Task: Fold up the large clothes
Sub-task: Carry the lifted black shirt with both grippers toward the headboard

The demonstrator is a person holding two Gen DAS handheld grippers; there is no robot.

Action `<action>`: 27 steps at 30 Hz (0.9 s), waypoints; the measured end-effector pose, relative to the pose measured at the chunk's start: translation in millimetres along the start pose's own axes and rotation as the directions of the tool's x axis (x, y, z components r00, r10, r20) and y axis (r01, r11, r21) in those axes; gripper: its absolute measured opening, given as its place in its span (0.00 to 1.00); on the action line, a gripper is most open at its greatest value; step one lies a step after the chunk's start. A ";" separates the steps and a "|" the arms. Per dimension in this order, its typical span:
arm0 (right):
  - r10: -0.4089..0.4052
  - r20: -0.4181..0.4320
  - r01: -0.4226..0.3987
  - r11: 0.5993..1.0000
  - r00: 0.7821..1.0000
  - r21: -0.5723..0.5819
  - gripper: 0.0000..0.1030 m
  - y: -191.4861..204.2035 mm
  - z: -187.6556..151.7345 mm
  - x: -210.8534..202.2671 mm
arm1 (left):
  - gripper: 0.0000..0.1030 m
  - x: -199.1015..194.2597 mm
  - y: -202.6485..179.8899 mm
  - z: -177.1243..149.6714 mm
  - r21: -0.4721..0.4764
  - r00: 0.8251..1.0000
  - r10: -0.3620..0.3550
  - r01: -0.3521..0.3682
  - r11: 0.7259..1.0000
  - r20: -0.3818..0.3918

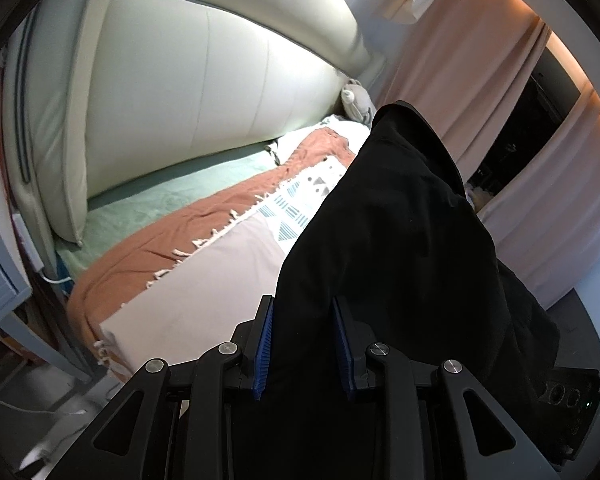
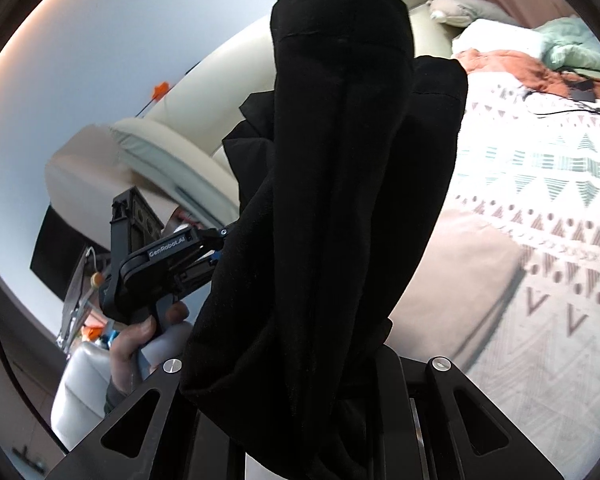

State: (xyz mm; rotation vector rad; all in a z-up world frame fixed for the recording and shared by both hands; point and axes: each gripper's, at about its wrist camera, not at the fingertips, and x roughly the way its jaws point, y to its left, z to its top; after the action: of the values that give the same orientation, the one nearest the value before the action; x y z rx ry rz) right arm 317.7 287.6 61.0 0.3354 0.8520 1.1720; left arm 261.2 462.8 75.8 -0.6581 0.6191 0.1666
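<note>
A large black garment point(image 1: 404, 240) hangs in the air above the bed, bunched into long folds; it fills the middle of the right wrist view point(image 2: 340, 200). My left gripper point(image 1: 303, 346) has its blue pads point(image 1: 265, 344) a little apart with black cloth between them, and it also shows from the side in the right wrist view point(image 2: 216, 246), its tips at the garment's left edge. My right gripper's fingers are hidden under the draped cloth, which comes out of its jaws.
The bed has a patterned white spread point(image 2: 548, 208), a rust-orange blanket point(image 1: 172, 240) and a green sheet point(image 1: 160, 196). A padded cream headboard point(image 1: 204, 92) stands behind. Pink curtains point(image 1: 480, 68) hang at the right. Cables point(image 2: 576, 100) lie on the spread.
</note>
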 end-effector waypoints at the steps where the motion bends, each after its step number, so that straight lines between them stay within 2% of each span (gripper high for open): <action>1: 0.011 -0.015 -0.011 1.000 1.000 -0.006 0.17 2.7 -1.2 9.1 | 0.28 -0.9 5.3 1.6 -0.003 1.000 0.014 -0.014 1.000 0.002; 8: 0.070 -0.076 -0.069 0.998 0.995 0.013 0.17 -2.6 -2.6 51.9 | 0.28 4.8 34.1 17.2 -0.015 0.997 0.077 -0.077 0.997 0.010; 13: 0.087 -0.086 -0.083 0.996 0.993 0.041 0.17 -26.8 -3.1 68.1 | 0.24 39.5 32.5 25.5 -0.003 0.995 0.100 -0.100 0.995 -0.011; 14: 0.087 -0.088 -0.083 0.995 0.992 0.049 0.17 -34.1 -3.5 71.1 | 0.19 48.2 32.4 26.3 0.000 0.995 0.100 -0.100 0.995 -0.013; 15: 0.086 -0.092 -0.081 0.995 0.992 0.062 0.17 -45.0 -4.1 74.1 | 0.10 58.0 30.6 27.7 0.006 0.996 0.088 -0.088 0.996 -0.016; 16: 0.084 -0.096 -0.077 0.994 0.992 0.074 0.17 -54.9 -4.7 75.5 | 0.00 68.5 28.0 29.3 0.009 0.999 0.030 -0.030 1.000 -0.023; 17: 0.083 -0.101 -0.074 0.993 0.991 0.088 0.17 -59.7 1.8 87.1 | 0.00 80.2 24.4 30.7 0.015 0.999 -0.013 0.014 1.000 -0.035; 18: 0.086 -0.108 -0.075 0.992 0.990 0.102 0.17 -65.8 1.8 95.4 | 0.00 88.4 21.4 31.7 0.039 0.999 0.005 -0.004 0.999 -0.035; 19: 0.089 -0.122 -0.076 0.991 0.989 0.109 0.17 -75.6 1.7 102.6 | 0.00 97.8 12.0 30.7 0.084 0.998 0.056 -0.053 0.995 -0.033; 21: 0.024 -0.131 -0.011 0.995 0.991 0.103 0.16 -94.5 1.2 115.2 | 0.00 113.5 3.3 26.8 0.132 0.993 0.113 -0.106 0.986 -0.046; 22: -0.001 -0.136 0.020 0.990 0.991 0.138 0.16 -114.1 -1.0 122.1 | 0.00 120.4 4.9 24.0 0.131 0.989 0.136 -0.128 0.983 -0.055; 25: -0.011 -0.155 0.048 0.971 0.988 0.235 0.16 -163.7 -6.0 129.9 | 0.00 136.8 27.0 14.6 0.075 0.981 0.173 -0.166 0.983 -0.090; 27: 0.013 -0.148 0.029 0.959 0.989 0.281 0.16 -192.2 -14.3 128.7 | 0.01 143.0 43.2 3.5 0.029 0.978 0.173 -0.171 0.985 -0.120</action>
State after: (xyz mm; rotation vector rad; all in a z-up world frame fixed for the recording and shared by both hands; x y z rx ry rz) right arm 452.2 327.3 -123.6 0.4819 1.1551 1.0778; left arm 364.1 492.3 -28.5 -0.5996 0.7955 0.2830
